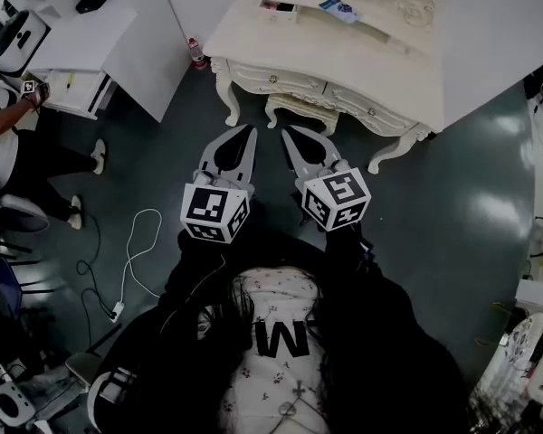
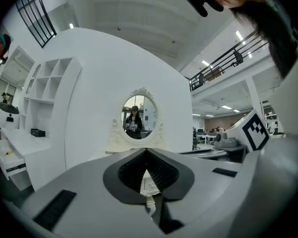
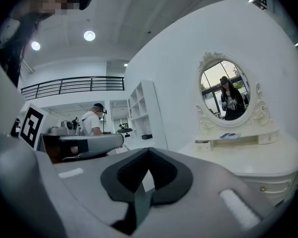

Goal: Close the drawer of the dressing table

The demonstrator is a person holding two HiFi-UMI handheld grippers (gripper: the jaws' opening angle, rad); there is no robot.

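The cream dressing table [image 1: 344, 57] stands ahead of me against a white wall, with its oval mirror [image 3: 228, 97] above it. A small drawer [image 1: 276, 6] at the left end of its top shelf is pulled out, also seen as the small drawer [image 3: 204, 145] in the right gripper view. The front drawers [image 1: 281, 80] look pushed in. My left gripper [image 1: 250, 131] and right gripper [image 1: 286, 131] hover side by side short of the table, over the floor, touching nothing. Both are shut and empty: left gripper [image 2: 147, 150], right gripper [image 3: 149, 150].
A cream stool [image 1: 299, 112] is tucked under the table. A bottle [image 1: 195, 54] stands on the floor by the table's left leg. At the left are a white shelf unit [image 1: 81, 34], a seated person [image 1: 18, 156] and a white cable [image 1: 131, 251] on the floor.
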